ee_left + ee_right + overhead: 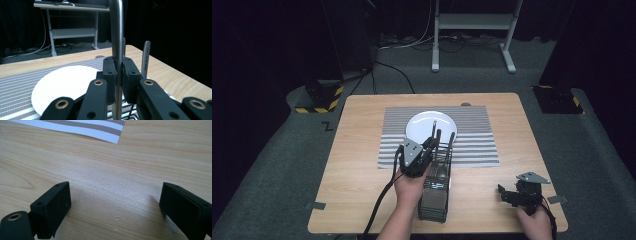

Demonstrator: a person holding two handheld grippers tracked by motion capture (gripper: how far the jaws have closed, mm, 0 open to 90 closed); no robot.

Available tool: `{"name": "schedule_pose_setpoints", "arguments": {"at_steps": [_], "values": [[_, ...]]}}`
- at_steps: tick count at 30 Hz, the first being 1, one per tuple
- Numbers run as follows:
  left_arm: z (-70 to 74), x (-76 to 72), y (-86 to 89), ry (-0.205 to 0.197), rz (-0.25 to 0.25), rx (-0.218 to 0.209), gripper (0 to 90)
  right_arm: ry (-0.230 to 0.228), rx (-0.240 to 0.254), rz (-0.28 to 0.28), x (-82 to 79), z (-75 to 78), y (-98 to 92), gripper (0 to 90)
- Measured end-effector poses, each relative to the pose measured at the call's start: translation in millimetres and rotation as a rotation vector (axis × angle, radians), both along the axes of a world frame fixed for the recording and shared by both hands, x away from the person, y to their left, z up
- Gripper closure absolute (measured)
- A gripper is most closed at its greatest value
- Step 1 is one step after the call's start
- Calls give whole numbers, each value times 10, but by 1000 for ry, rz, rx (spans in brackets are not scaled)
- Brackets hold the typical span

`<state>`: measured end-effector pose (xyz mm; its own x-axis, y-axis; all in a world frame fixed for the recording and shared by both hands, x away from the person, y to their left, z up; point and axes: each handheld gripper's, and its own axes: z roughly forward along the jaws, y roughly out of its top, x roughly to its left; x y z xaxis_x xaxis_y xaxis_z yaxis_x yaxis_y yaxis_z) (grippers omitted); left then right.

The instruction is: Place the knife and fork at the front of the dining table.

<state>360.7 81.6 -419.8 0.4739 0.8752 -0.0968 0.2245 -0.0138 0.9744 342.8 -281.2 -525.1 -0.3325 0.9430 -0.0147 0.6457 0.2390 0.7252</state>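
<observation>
left gripper (430, 146) on a utensil (117, 37) over the caddy (435, 192)

high view: we held it above the caddy, by the plate (430, 127). left gripper view: jaws clamped its metal handle; lifting straight up seemed wise, clear of the other handle (145, 58). right gripper view: jaws wide apart, empty, above the table (125, 167).

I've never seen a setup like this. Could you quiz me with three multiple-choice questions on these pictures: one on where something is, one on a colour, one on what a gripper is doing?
1. Where is the plate?
A. on the striped mat
B. on the floor
C. in the rack

2. What colour is the plate?
A. red
B. white
C. black

3. What is the left gripper doing?
A. hanging open
B. gripping the plate
C. clamping a metal utensil handle

Answers: 1 A, the mat lies under it; 2 B, it looks plain white; 3 C, the jaws press the upright handle from both sides.
</observation>
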Motion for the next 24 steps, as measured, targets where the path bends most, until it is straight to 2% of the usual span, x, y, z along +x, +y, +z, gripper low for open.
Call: {"name": "schedule_pose_setpoints", "arguments": {"at_steps": [7,8,9,10,13,16,24], "values": [[14,-31,20,-8,-15,-12,826,0,0,-1,0,0,1,99],[51,-45,54,-11,-33,-74,827,0,0,-1,-1,0,1,99],[51,-45,54,-11,-33,-74,828,0,0,-1,-1,0,1,99],[109,-71,62,-37,-37,-83,827,0,1,0,0,-1,0,99],[177,-103,50,-61,-36,-65,828,0,0,-1,-1,0,0,99],[207,-119,51,-79,-26,-72,828,0,0,-1,0,0,1,99],[207,-111,66,-82,-12,-73,828,0,3,0,-2,-1,0,99]]}}
